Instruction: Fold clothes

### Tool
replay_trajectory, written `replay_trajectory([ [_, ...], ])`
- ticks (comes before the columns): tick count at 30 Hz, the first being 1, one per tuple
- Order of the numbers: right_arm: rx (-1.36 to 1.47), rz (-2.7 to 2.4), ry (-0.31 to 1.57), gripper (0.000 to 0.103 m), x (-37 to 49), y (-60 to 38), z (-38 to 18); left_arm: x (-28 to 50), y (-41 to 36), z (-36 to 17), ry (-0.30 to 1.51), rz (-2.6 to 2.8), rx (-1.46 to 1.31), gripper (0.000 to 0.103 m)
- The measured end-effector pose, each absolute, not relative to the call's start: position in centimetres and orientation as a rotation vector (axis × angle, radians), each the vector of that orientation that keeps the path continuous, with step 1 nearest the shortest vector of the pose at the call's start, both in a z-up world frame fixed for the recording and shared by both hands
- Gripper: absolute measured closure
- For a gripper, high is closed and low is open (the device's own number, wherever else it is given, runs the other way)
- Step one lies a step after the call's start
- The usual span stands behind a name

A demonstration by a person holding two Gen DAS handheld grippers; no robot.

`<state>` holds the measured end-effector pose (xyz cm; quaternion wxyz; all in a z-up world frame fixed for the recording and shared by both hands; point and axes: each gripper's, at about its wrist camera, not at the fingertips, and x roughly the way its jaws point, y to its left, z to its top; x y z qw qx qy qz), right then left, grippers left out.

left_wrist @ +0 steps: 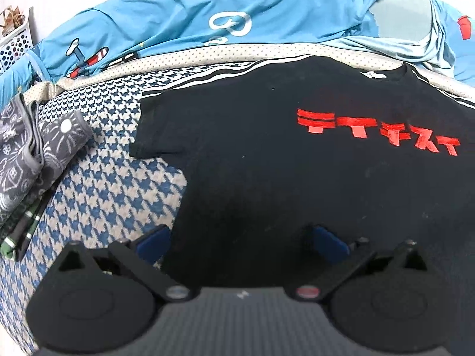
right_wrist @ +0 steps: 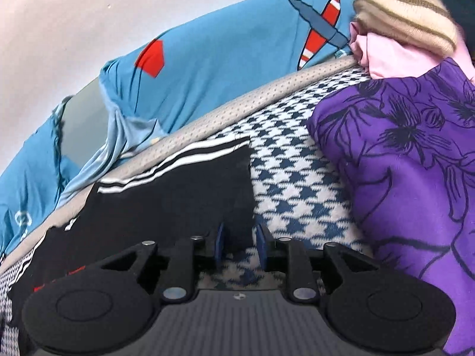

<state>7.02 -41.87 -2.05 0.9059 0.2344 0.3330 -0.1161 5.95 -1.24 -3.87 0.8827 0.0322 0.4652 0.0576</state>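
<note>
My left fingers (left_wrist: 237, 241) stand wide above the black shirt (left_wrist: 282, 163), which lies flat on the houndstooth bed (left_wrist: 98, 190) ahead of me, its red print (left_wrist: 377, 132) off to my right and a grey patterned cloth (left_wrist: 26, 148) far to my left. My right fingers (right_wrist: 239, 244) are narrowly parted, holding nothing; the shirt's sleeve (right_wrist: 190, 190) lies just ahead and left of them, a purple flowered cloth (right_wrist: 409, 160) to their right.
</note>
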Motion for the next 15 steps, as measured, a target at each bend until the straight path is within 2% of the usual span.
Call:
replay_trajectory([
  [5, 0.504, -0.258, 0.673, 0.069, 8.0, -42.4, -3.0, 6.2, -1.7, -4.0, 0.968, 0.112, 0.065, 0.0],
  [15, 0.521, -0.248, 0.601, 0.068, 9.9, -42.9, -4.2, 6.6, -2.0, -4.3, 0.979, 0.109, 0.061, 0.0],
])
